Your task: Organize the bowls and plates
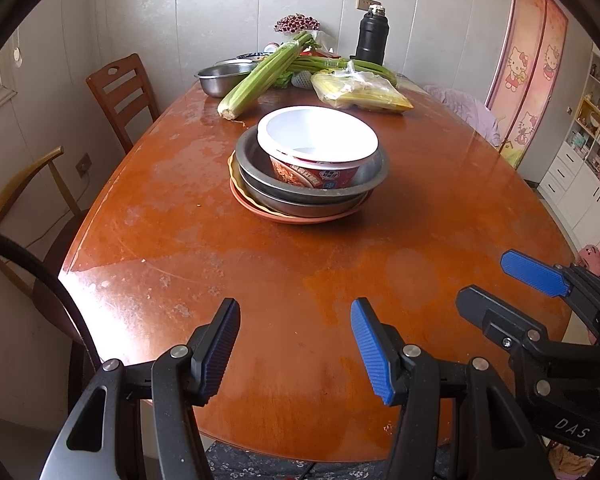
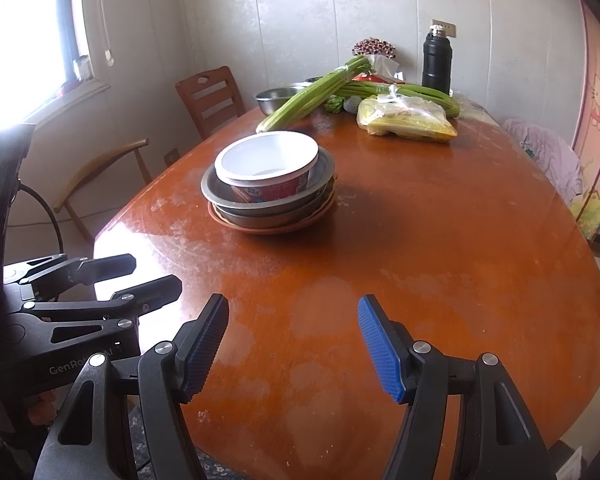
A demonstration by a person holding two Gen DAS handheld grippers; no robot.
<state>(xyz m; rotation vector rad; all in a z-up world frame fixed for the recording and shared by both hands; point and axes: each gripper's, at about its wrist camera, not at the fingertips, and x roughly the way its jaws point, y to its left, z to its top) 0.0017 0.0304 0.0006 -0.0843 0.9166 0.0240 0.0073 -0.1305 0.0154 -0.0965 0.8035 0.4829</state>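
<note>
A stack stands in the middle of the round wooden table (image 1: 260,280): a white paper noodle bowl (image 1: 318,136) sits inside steel bowls (image 1: 260,176), which rest on orange and yellow plates (image 1: 296,218). The stack also shows in the right wrist view, with the noodle bowl (image 2: 266,156) on top. My left gripper (image 1: 296,312) is open and empty near the table's front edge. My right gripper (image 2: 294,308) is open and empty beside it, also seen at the right of the left wrist view (image 1: 496,276). Both are well short of the stack.
At the far end lie celery bunches (image 1: 260,76), a steel bowl (image 1: 224,78), a bag of corn (image 1: 360,92), a black flask (image 1: 372,34) and flowers. Wooden chairs (image 1: 120,92) stand at the left. A purple cloth (image 2: 548,152) lies at the right edge.
</note>
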